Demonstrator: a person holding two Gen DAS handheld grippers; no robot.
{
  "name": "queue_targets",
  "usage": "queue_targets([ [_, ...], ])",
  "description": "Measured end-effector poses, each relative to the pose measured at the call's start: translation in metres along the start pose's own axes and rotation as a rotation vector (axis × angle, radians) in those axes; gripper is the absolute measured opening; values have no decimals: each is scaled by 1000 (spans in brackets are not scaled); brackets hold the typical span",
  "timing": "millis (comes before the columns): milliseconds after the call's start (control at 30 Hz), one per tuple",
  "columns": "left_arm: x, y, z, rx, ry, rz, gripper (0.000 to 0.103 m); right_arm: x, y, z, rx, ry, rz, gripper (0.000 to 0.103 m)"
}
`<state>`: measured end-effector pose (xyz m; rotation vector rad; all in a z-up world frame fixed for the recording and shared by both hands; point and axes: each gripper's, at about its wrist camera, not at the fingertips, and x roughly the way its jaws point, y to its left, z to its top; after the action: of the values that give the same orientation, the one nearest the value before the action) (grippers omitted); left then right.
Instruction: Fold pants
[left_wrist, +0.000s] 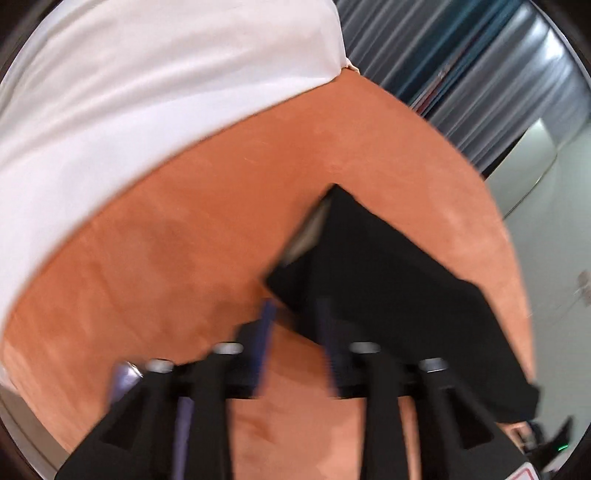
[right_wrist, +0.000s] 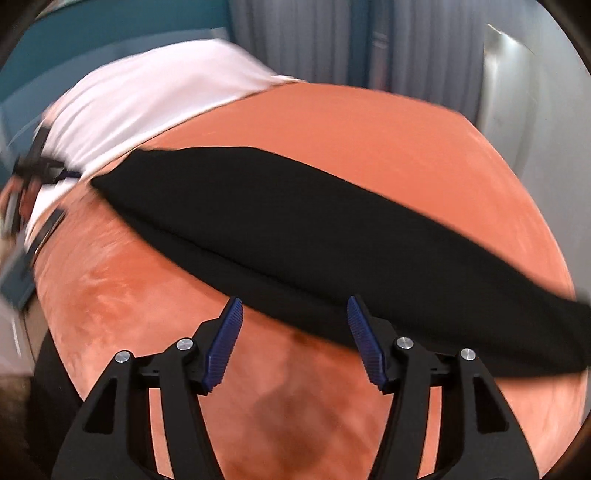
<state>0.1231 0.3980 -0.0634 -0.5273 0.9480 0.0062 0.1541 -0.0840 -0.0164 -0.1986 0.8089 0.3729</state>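
Lying across the orange cover (right_wrist: 424, 155) of a bed, black pants (right_wrist: 295, 229) are folded into a long narrow band that runs from near the white sheet (right_wrist: 155, 96) down toward the near right edge. In the left wrist view the pants (left_wrist: 388, 280) show one squared end with a pale lining or label peeking out at the fold (too blurred to say which).

Right gripper (right_wrist: 293, 306): jaws parted, blue ribbed pads (right_wrist: 364, 343) both clear to see, nothing between them. It hangs just at the near long edge of the pants; the right pad overlaps the black cloth in the picture, but no pinch is visible.

Left gripper (left_wrist: 295, 310): heavily motion-blurred, jaws apart about halfway, blue pads (left_wrist: 264, 332) visible. One pad sits over bare orange cover, the other over the corner of the pants. Cloth does not look clamped between them; contact cannot be told through the blur.

At the far left of the right wrist view the other gripper shows small and smeared against the sheet. Grey curtains (right_wrist: 406, 48) hang behind the bed.
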Motion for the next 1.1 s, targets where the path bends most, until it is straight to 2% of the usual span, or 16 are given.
queue_targets([
  [67, 10, -6, -7, -81, 42, -13, 64, 19, 25, 14, -87, 0, 18, 58],
  [167, 55, -8, -14, -221, 199, -47, 64, 36, 55, 26, -149, 6, 48, 58],
  [233, 70, -2, -12, -278, 209, -41, 62, 35, 65, 28, -154, 1, 62, 57],
  [267, 70, -1, -8, -294, 185, -41, 52, 34, 67, 26, -149, 2, 64, 58],
  [300, 65, -2, -7, -283, 170, -50, 9, 32, 67, 24, -138, 7, 64, 58],
  [367, 54, -7, 8, -240, 151, -94, 10, 29, 61, 19, -110, 21, 53, 58],
  [433, 17, -23, 22, -121, 60, -186, 9, 25, 54, 14, -85, 22, 39, 58],
  [500, -1, -33, 20, -25, -4, -206, 10, 20, 43, 10, -35, 18, 33, 58],
  [567, 7, -19, 14, 26, -5, -141, 14, 20, 29, 4, 20, 22, 20, 58],
  [633, 49, 8, 4, -51, 124, -48, 15, 20, 12, -4, 79, 46, -3, 58],
  [667, 57, 25, -6, -113, 173, -66, 15, 19, 6, -7, 100, 49, -4, 58],
  [733, 36, 34, -18, -158, 96, -132, 17, 9, -4, -10, 113, 38, -19, 58],
  [833, -6, 9, -32, -63, 14, -51, 20, 4, -10, -6, 52, 31, -62, 58],
  [1000, -46, -51, -24, 24, -126, 98, 23, 22, -8, 4, -80, 29, -87, 58],
  [1067, -53, -54, -14, 31, -203, 157, 33, 34, -4, 9, -108, 36, -63, 58],
  [1100, -50, -46, -6, 33, -201, 183, 40, 40, -3, 11, -122, 41, -51, 58],
])
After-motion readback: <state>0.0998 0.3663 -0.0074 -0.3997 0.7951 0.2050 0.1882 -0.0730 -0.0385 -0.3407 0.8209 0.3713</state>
